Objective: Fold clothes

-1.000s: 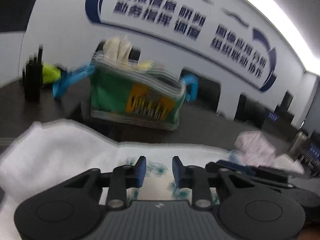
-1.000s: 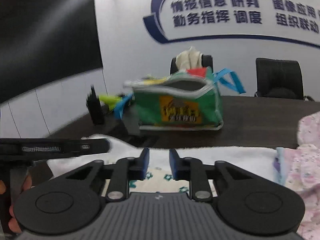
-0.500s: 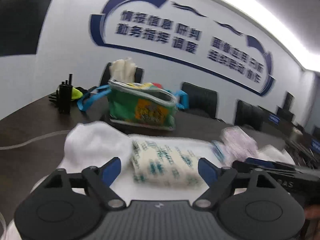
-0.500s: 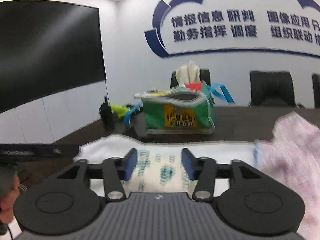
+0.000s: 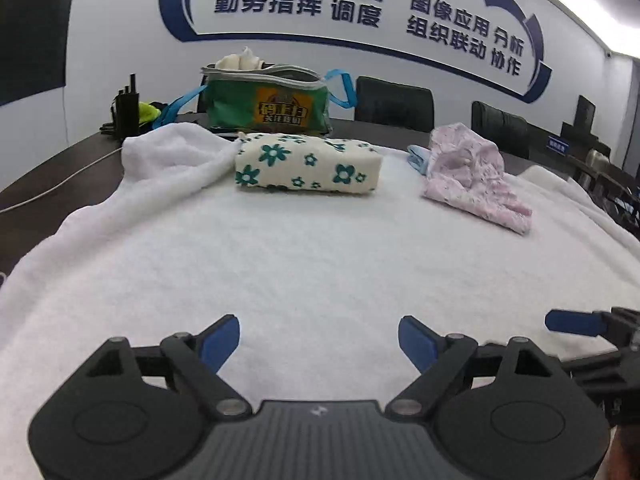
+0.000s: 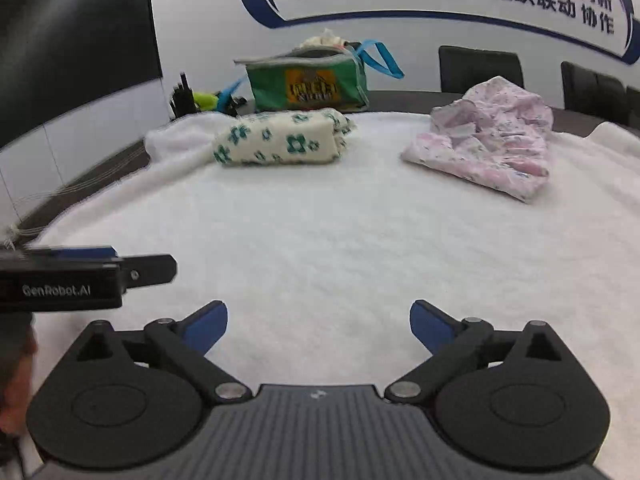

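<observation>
Left wrist view: left claw (image 5: 319, 344) opening, nothing between
Right claw (image 6: 319, 328): opening, empty
Folded flowered cloth (image 5: 307, 167): far ahead on white towel (image 5: 320, 264)
Pink garment (image 6: 490, 138): crumpled, right, well apart

Folded garment (image 5: 308, 166) left of crumpled garment (image 5: 472, 172); bag (image 5: 268, 100) behind.

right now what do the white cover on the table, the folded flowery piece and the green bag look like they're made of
White cover: looks like terry or fleece, matte, with a fuzzy nap and soft rumpled edges. Folded flowery piece: seemingly soft cotton-like cloth, cream with teal flower print, rounded at the folds. Green bag: probably woven plastic or coated fabric, slightly glossy, holding a stiff boxy shape; blue strap handles. None can be confirmed by sight alone.
</observation>
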